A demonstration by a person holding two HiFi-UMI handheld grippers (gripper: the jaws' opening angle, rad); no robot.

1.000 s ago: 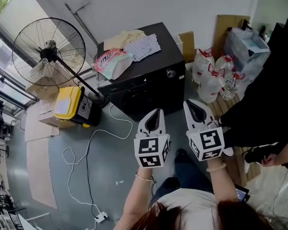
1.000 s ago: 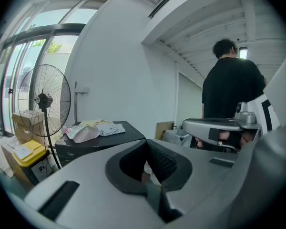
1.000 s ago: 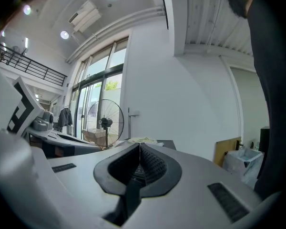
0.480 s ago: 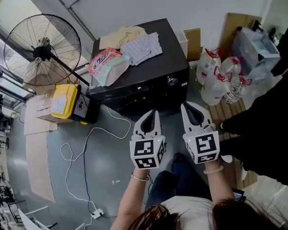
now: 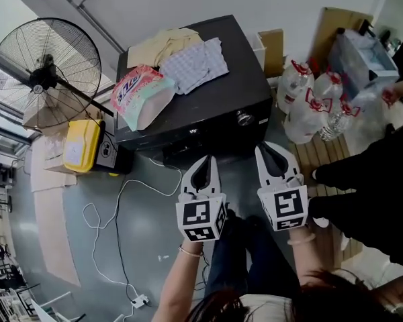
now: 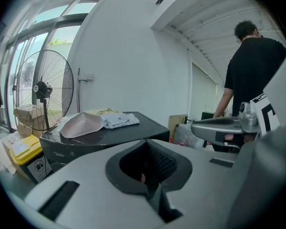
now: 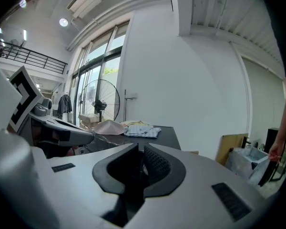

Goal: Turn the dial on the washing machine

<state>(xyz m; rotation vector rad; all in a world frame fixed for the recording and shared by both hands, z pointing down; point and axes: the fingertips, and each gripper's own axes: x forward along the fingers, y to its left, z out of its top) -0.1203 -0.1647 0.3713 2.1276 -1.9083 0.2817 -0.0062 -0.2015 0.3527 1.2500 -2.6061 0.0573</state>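
Note:
The black washing machine (image 5: pixel 238 72) stands against the far wall, with its silver dial (image 5: pixel 244 119) at the right end of the front panel. Both grippers hover above the floor in front of it, side by side and pointing at it. My left gripper (image 5: pixel 205 162) is shut and holds nothing, left of the dial and short of the panel. The right gripper (image 5: pixel 269 150) is also shut and empty, just below and right of the dial, apart from it. In the gripper views the machine's top (image 6: pixel 133 127) (image 7: pixel 168 133) shows beyond the closed jaws (image 6: pixel 150 173) (image 7: pixel 140 168); the dial is hidden there.
A pink bag (image 5: pixel 141 96) and folded clothes (image 5: pixel 188 56) lie on the machine. A standing fan (image 5: pixel 37 72), a yellow box (image 5: pixel 80 146) and a white cable (image 5: pixel 121 200) are at the left. Water jugs (image 5: pixel 309 106) and a person in black (image 5: pixel 369 180) are at the right.
Both grippers have come forward and lower towards the machine's front, which now looks larger. The person at the right has shifted.

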